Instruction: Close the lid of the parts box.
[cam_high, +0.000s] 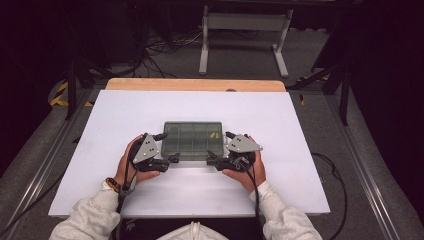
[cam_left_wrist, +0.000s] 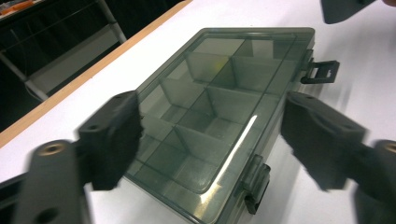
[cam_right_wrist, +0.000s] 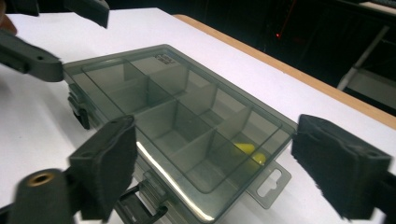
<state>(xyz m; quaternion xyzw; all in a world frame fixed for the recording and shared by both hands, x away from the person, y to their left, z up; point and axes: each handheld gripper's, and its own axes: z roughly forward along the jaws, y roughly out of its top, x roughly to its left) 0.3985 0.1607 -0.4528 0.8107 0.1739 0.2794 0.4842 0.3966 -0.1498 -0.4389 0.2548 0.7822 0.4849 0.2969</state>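
A translucent grey plastic compartment box (cam_high: 193, 140) with its lid closed is seen flat on the white desk (cam_high: 125, 125), between the left claw (cam_high: 172, 160) and the right claw (cam_high: 211, 159). Both claws are held open at its near corners. Small yellow pieces (cam_high: 215, 135) are seen just beyond the right claw.

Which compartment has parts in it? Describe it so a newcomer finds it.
On the white table lies a smoky, lidded compartment box. Go to its end by the right gripper, far row: that cell holds small yellow pieces; the other cells look empty.
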